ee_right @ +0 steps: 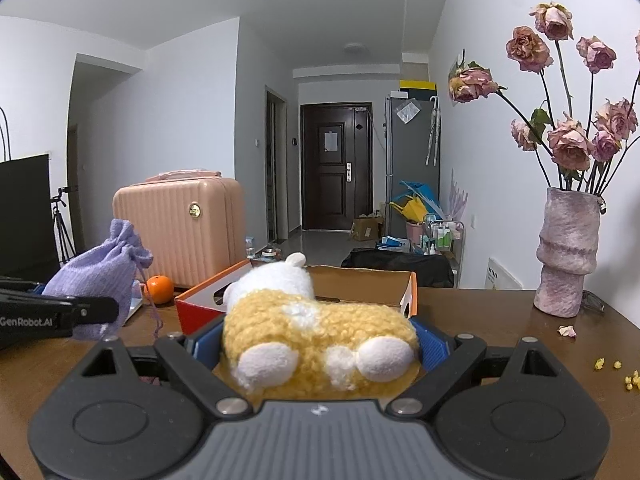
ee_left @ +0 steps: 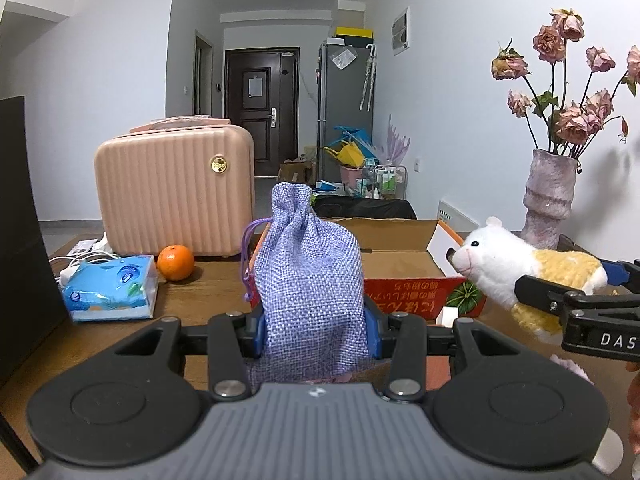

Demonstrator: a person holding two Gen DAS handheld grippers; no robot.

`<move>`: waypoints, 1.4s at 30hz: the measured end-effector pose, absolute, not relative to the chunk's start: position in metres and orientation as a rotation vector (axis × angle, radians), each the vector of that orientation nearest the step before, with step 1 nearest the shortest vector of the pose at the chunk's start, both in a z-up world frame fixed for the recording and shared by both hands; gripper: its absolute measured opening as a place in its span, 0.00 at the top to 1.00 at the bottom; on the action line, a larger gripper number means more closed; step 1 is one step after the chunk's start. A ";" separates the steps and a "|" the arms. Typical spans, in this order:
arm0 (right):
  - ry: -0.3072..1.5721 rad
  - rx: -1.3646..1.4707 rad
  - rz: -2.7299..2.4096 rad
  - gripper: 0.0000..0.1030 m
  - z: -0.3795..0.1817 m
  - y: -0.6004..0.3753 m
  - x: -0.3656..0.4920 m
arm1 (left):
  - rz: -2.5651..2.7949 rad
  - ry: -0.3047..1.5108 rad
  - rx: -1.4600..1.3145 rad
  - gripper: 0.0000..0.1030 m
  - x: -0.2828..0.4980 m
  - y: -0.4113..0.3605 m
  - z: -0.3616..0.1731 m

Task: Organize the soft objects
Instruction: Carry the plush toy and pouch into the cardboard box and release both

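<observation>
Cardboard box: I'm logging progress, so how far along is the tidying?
Nothing visibly done: the cardboard box looks empty. In hand: left gripper clamps the purple pouch; right gripper clamps the plush toy. Left: putting both in.

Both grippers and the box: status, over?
Left gripper shut on purple drawstring pouch. Right gripper shut on plush toy. Both held short of the open cardboard box. Nothing in the way.

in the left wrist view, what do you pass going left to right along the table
tissue pack → orange → purple drawstring pouch in the left gripper → cardboard box → plush toy in the right gripper → vase
</observation>
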State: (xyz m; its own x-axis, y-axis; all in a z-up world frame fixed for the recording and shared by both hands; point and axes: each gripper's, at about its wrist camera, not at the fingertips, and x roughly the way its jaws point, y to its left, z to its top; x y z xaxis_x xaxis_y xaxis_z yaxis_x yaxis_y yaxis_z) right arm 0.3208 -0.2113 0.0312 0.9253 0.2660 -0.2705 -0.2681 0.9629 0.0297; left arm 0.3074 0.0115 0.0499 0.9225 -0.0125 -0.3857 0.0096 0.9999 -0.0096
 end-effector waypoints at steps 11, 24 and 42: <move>0.288 -0.031 0.262 0.10 0.036 -0.203 0.347 | -0.021 0.394 -0.017 0.57 0.341 0.008 0.055; 0.302 -0.070 0.242 0.10 0.040 -0.196 0.392 | -0.028 0.388 -0.019 0.57 0.386 0.004 0.059; 0.397 -0.096 0.249 0.10 0.028 -0.177 0.475 | 0.005 0.403 -0.042 0.57 0.464 0.009 0.055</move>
State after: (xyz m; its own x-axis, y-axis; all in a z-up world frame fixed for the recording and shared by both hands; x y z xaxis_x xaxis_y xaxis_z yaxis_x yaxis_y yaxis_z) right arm 0.4750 -0.1769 0.0284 0.8924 0.2209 -0.3935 -0.2582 0.9651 -0.0439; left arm 0.4643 0.0092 0.0546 0.9200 -0.0035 -0.3920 -0.0132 0.9991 -0.0399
